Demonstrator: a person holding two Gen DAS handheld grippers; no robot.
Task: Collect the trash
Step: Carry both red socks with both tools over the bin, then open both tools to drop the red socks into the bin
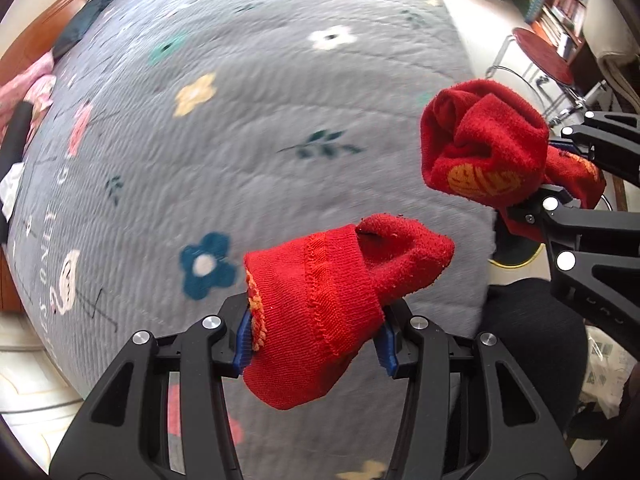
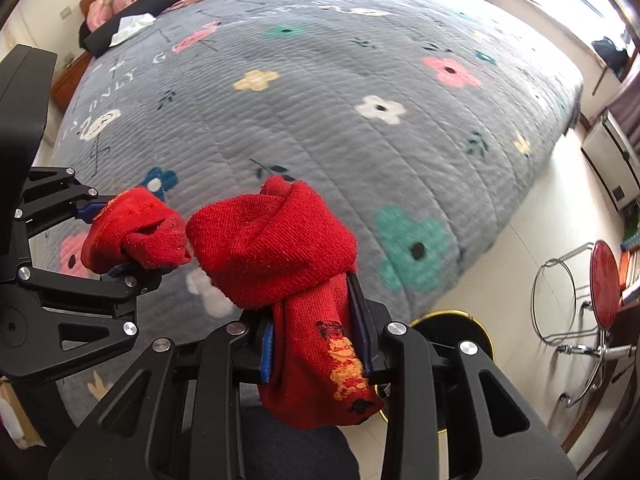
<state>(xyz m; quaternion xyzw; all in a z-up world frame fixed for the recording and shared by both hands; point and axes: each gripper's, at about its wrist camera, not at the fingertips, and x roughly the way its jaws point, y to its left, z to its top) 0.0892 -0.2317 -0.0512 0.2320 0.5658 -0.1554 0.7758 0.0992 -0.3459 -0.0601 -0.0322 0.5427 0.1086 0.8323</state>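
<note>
1. Nearest the left wrist camera, the left gripper (image 1: 316, 344) has its jaws part-way closed around a red sock (image 1: 328, 312). The blue pads press on the sock's ribbed cuff from either side, and the toe end sticks out toward 1 o'clock. The sock is lifted clear of the bed.

2. Nearest the right wrist camera, the right gripper (image 2: 320, 344) is clamped tight on a second red sock (image 2: 280, 240). The jaws pinch the narrow part with the yellow print, and the bunched bulk flops over the fingertips toward 11 o'clock.

3. The two socks hang just beside each other. In the right wrist view the left gripper's sock sits at 9 o'clock from the right one, nearly touching it.

4. Just past the right gripper, at 3 to 4 o'clock in its view, a dark round bin with a gold rim (image 2: 476, 324) stands on the pale floor (image 2: 516, 256) by the bed's edge. This is the relation the next move seems to turn on: the bin lies to the right of both grippers, and the right hand is the nearer. I judge it should release first.

5. Farther off, the grey flowered bedspread (image 2: 320, 100) fills both views.

6. Farthest, a red stool with chrome legs (image 2: 604, 284) stands at 3 o'clock.
</note>
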